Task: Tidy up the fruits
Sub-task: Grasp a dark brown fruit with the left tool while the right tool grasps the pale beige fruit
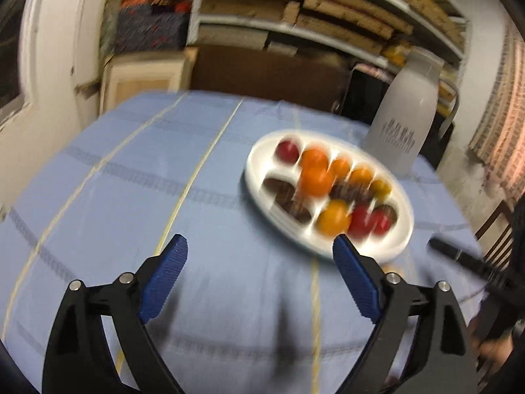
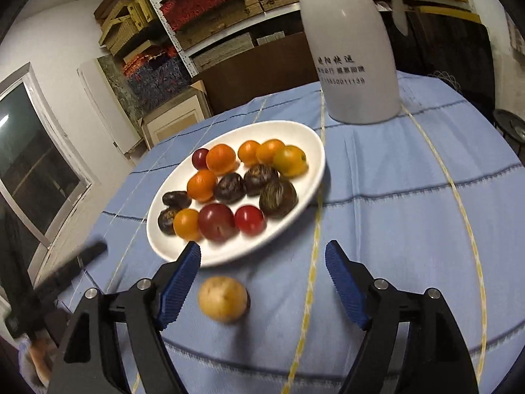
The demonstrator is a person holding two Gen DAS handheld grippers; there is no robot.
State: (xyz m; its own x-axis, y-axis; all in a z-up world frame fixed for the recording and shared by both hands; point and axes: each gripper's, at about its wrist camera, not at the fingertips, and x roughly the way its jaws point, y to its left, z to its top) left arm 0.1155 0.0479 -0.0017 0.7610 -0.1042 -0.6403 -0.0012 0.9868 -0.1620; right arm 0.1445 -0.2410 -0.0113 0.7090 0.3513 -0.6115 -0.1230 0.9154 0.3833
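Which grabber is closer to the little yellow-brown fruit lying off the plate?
Right. The right gripper is open, with the yellow-brown fruit lying on the cloth between its fingers, untouched. The left gripper is open over bare cloth beside the plate, farther away.

A pale grey bottle (image 2: 354,49) with printed lettering is stood upright on the blue striped tablecloth (image 2: 410,213). Behind the bottle, shelves (image 2: 210,10) stacked with boxes are seen. Well left of the bottle, a window (image 2: 32,157) is set.
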